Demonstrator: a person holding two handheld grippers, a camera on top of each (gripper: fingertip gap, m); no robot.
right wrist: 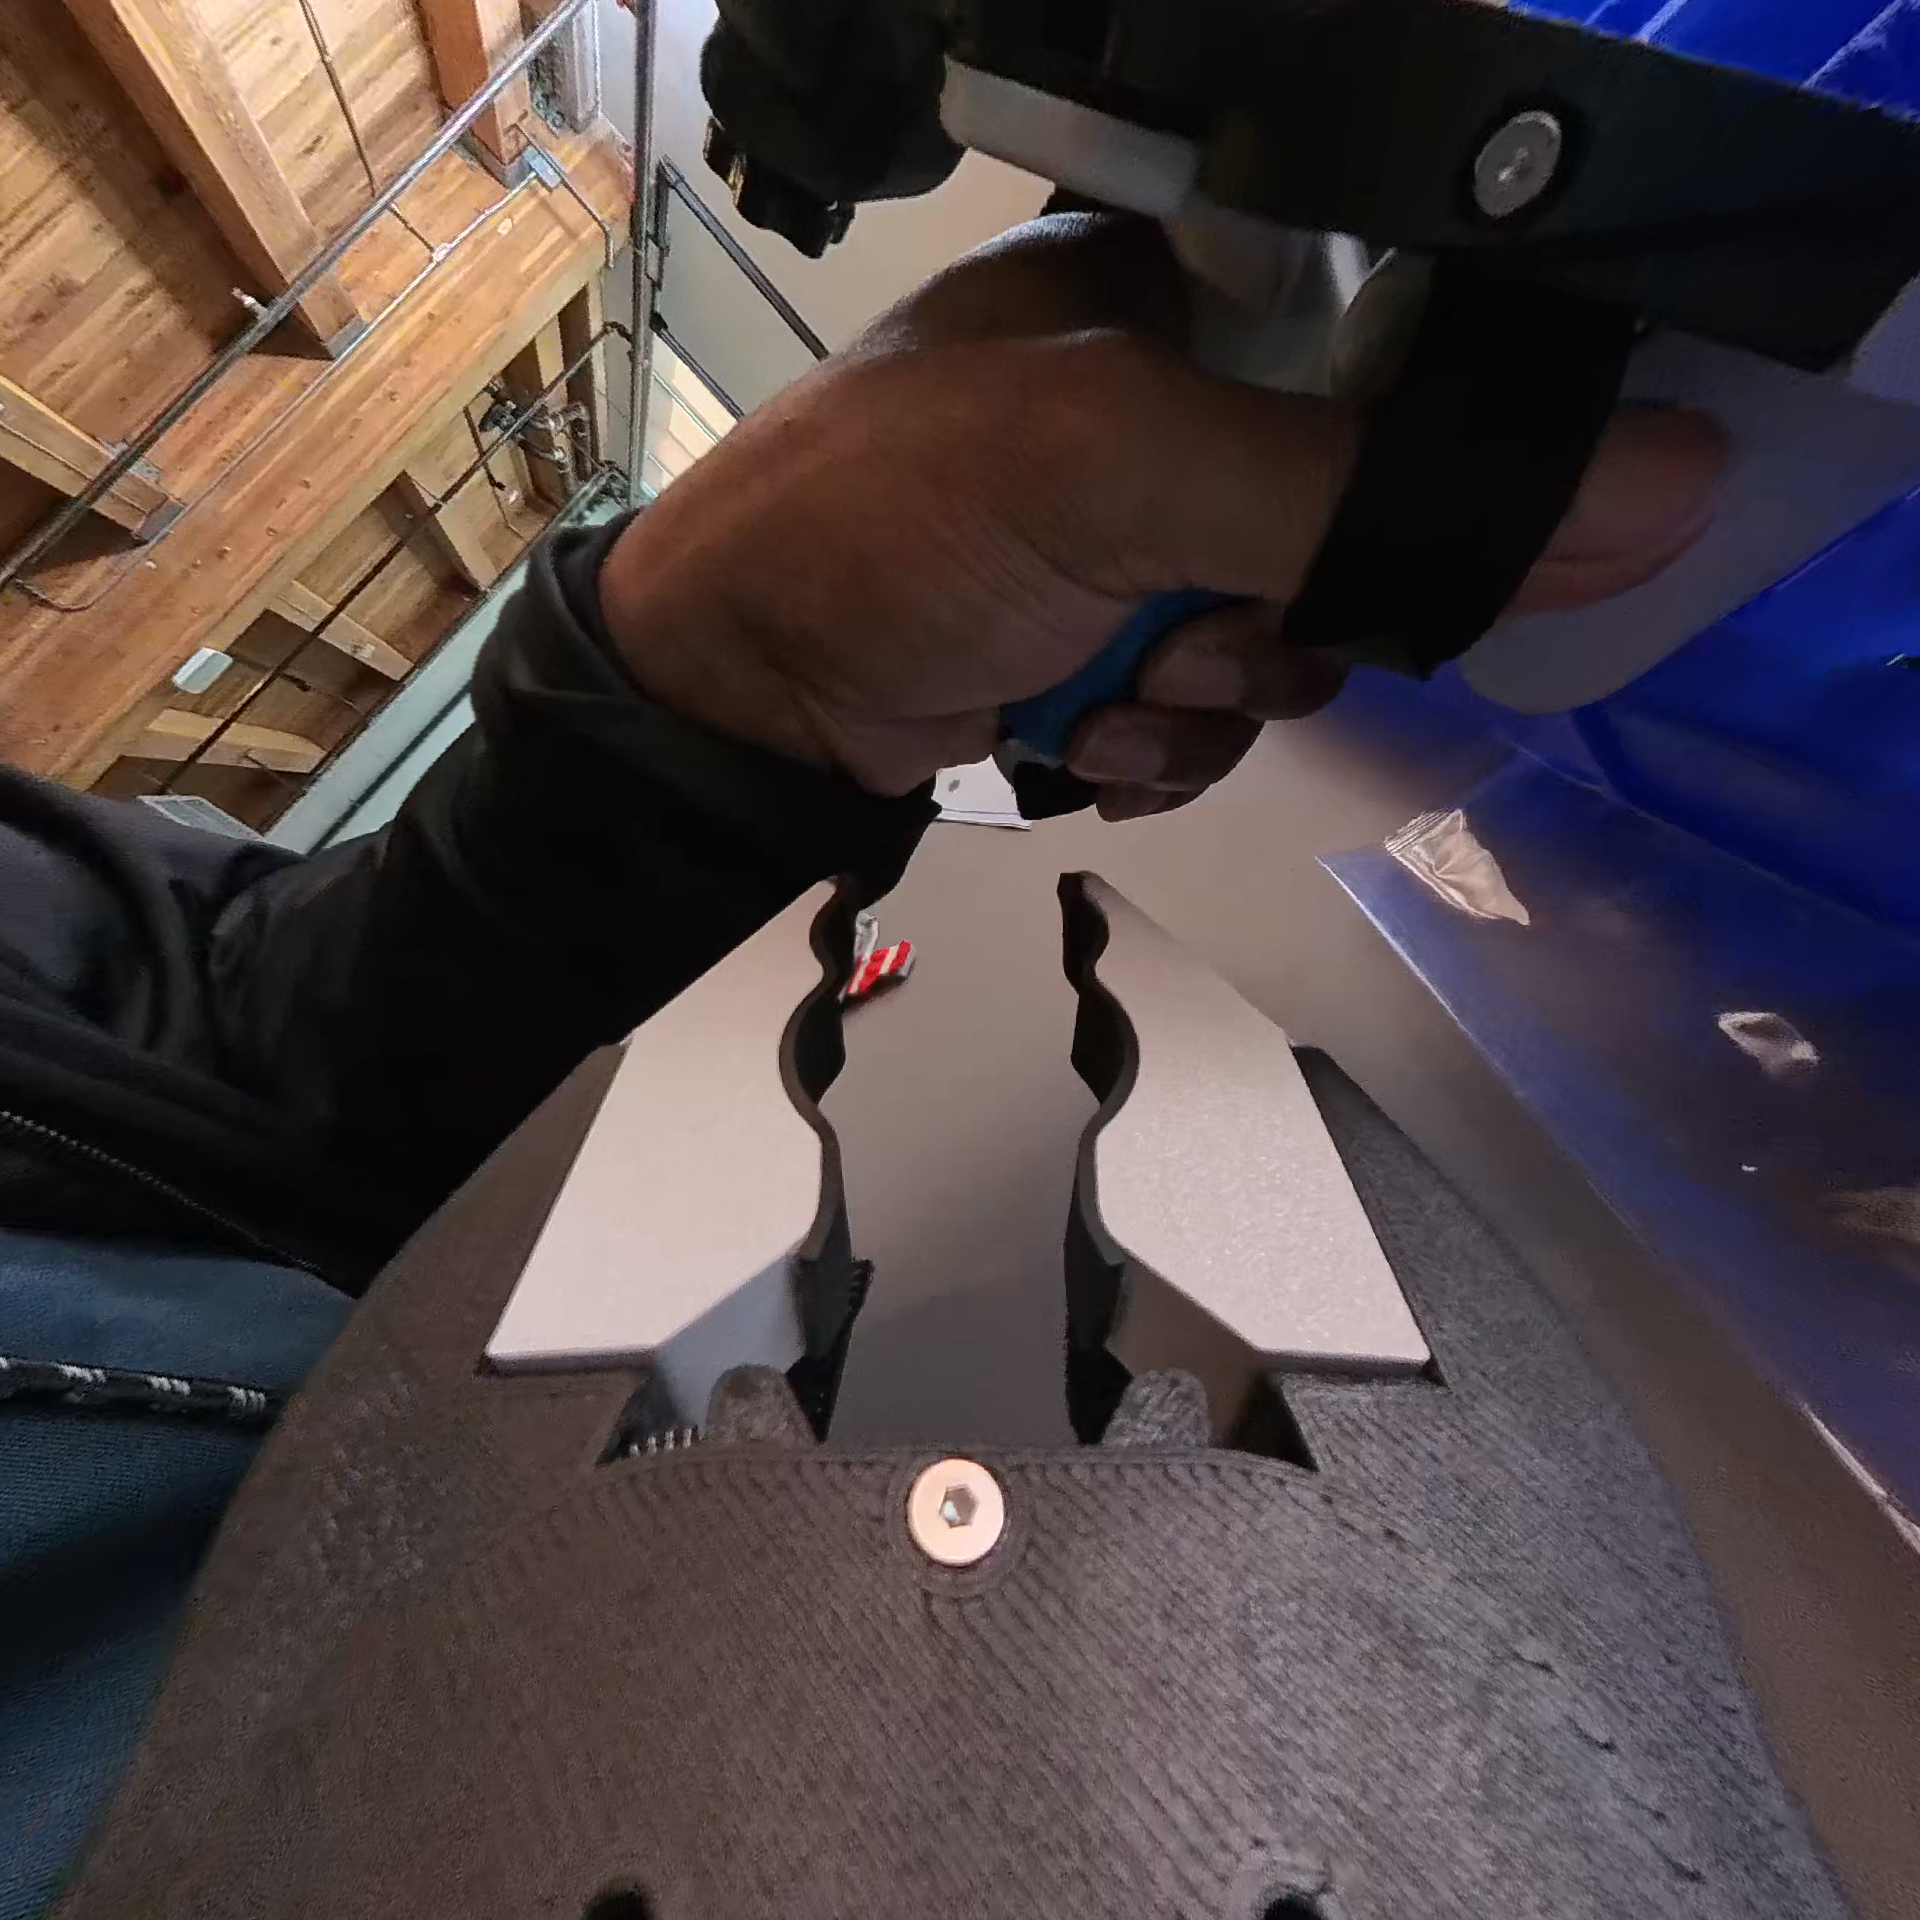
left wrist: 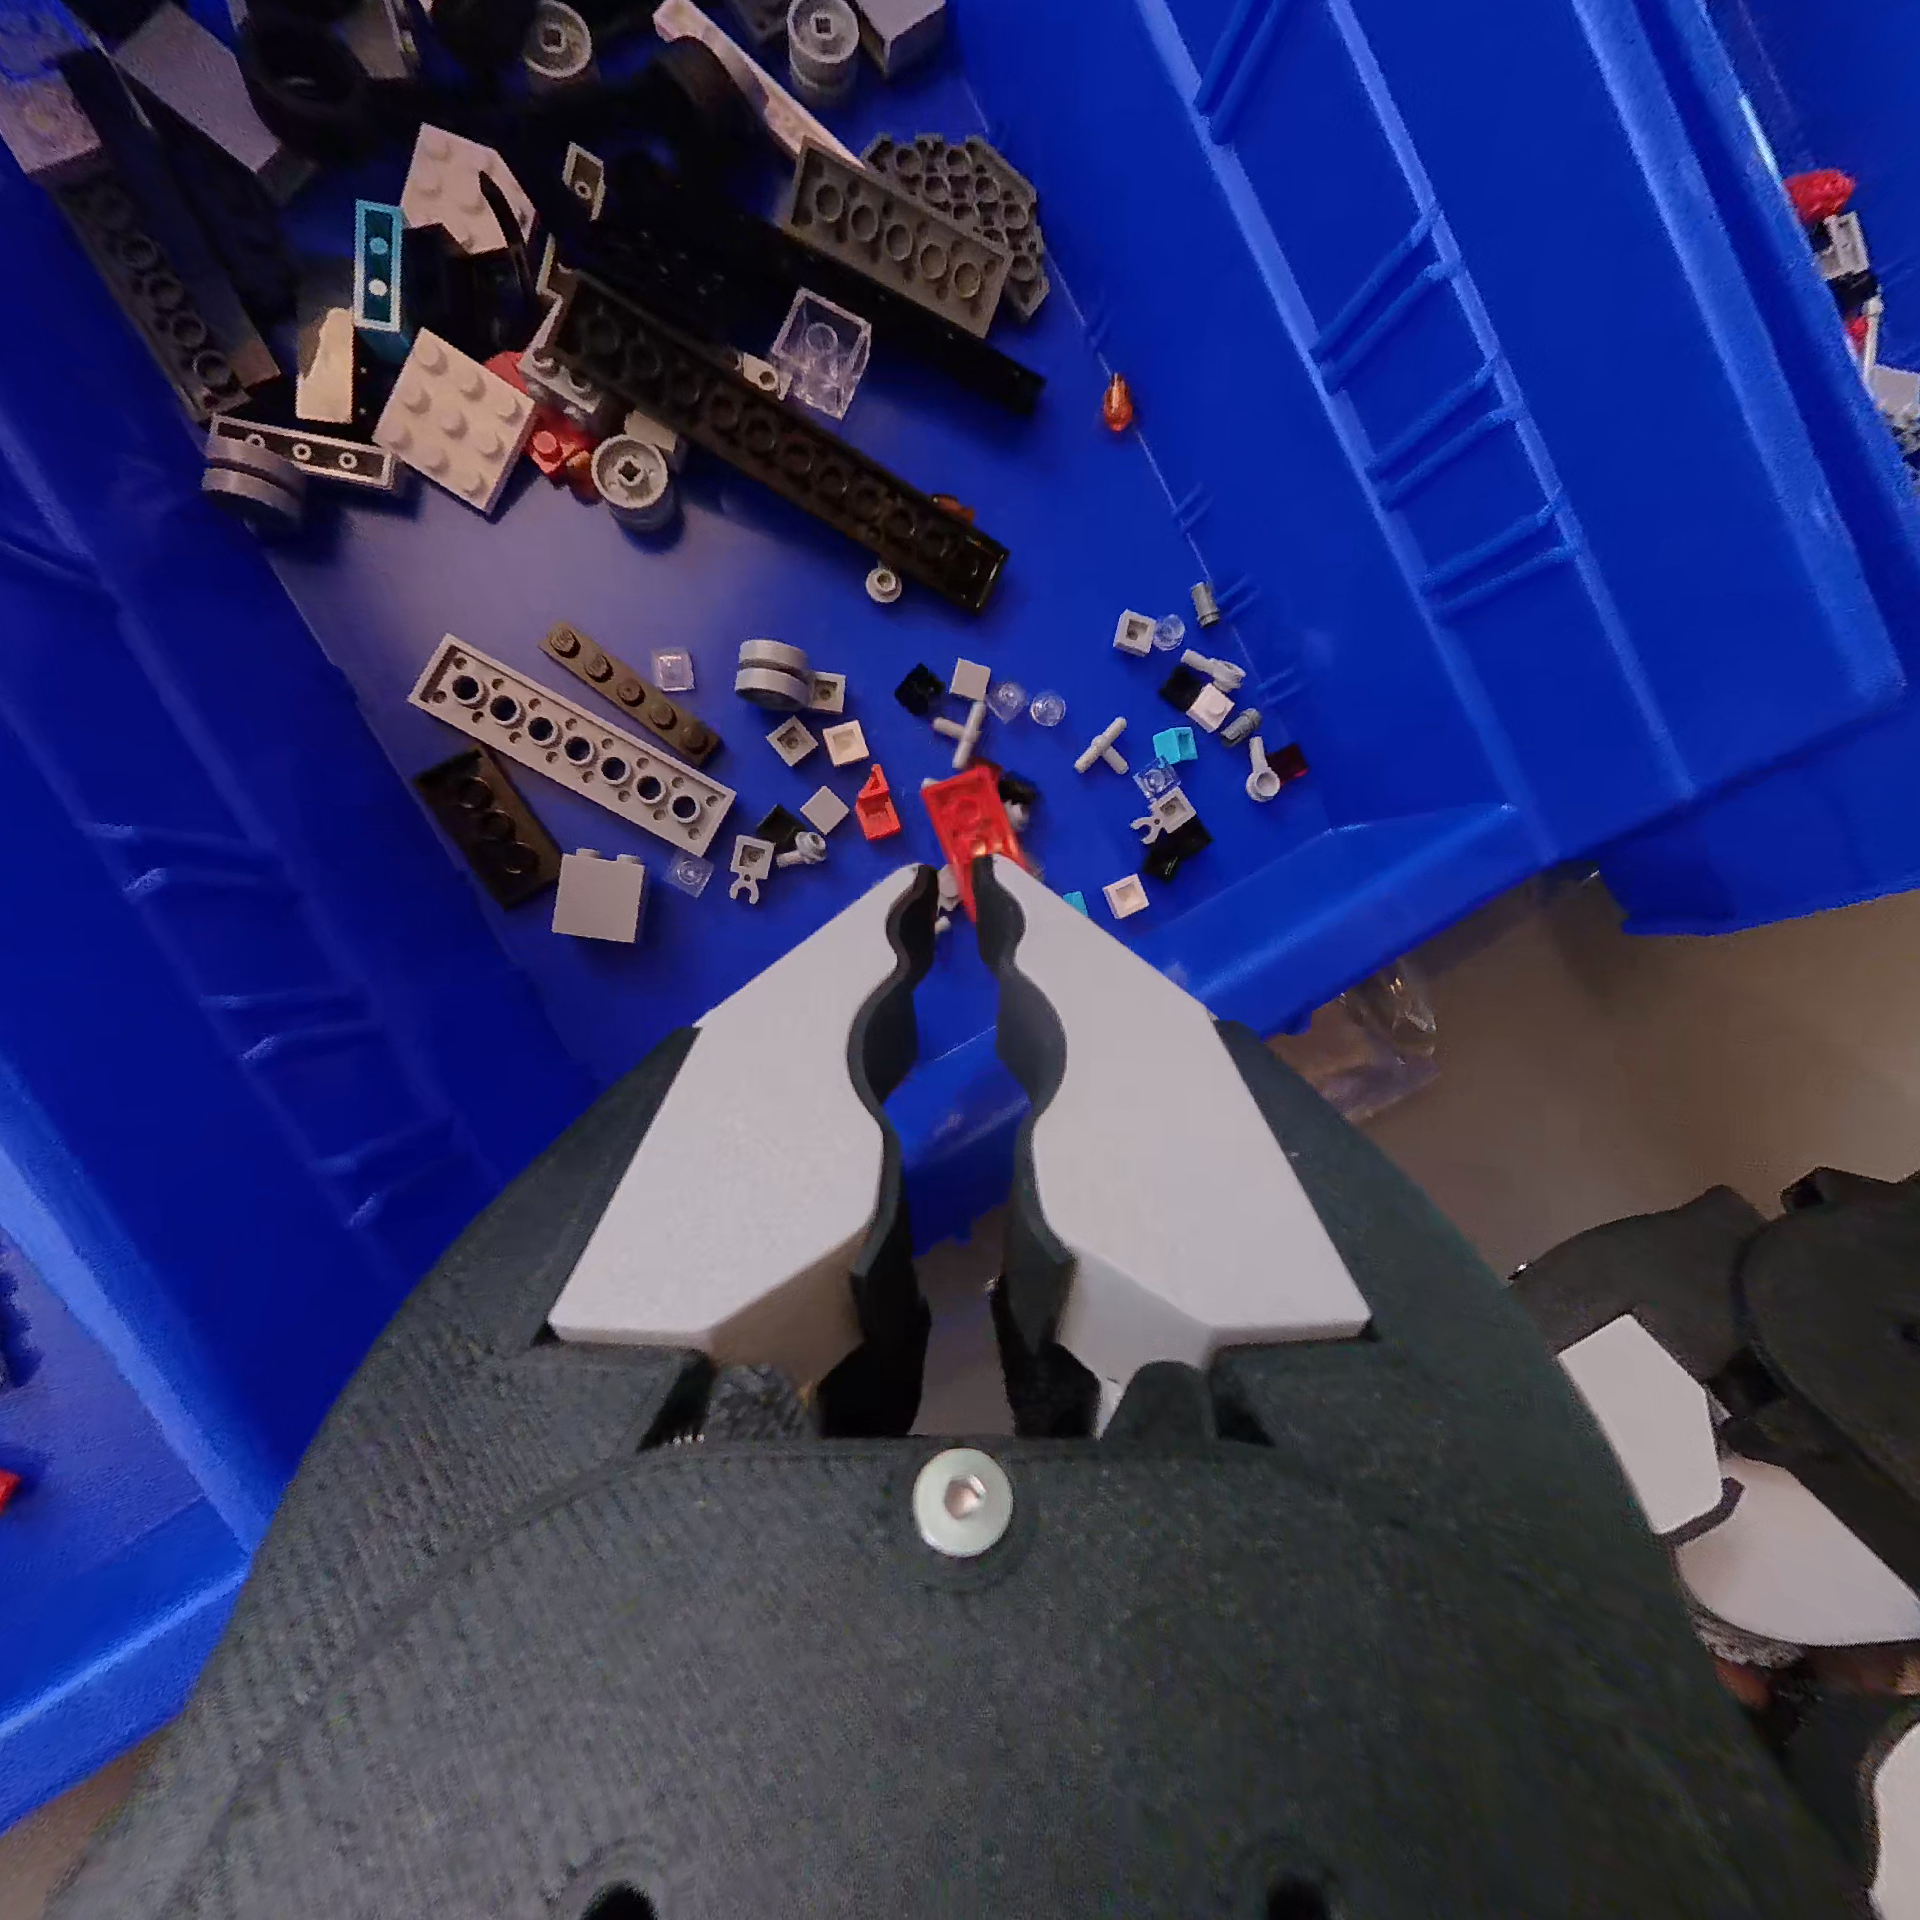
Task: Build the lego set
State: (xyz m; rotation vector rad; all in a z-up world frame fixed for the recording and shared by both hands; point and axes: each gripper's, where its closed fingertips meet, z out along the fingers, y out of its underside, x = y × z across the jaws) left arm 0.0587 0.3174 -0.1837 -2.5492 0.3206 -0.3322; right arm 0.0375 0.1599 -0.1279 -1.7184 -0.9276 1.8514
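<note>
My left gripper reaches into a blue bin and is shut on a small red plate, pinched at its near end between the fingertips. Loose pieces lie around it: a grey holed plate, a long black plate, a small red piece and several tiny grey, black and clear parts. My right gripper is open and empty, low over the table. A small red and white assembly lies on the table beyond its left finger.
A second blue bin stands to the right with a red and white piece in it. In the right wrist view a person's hand holds the left gripper above; a blue bin wall and a clear bag are at right. The grippers' ends are close to 15 cm from one another.
</note>
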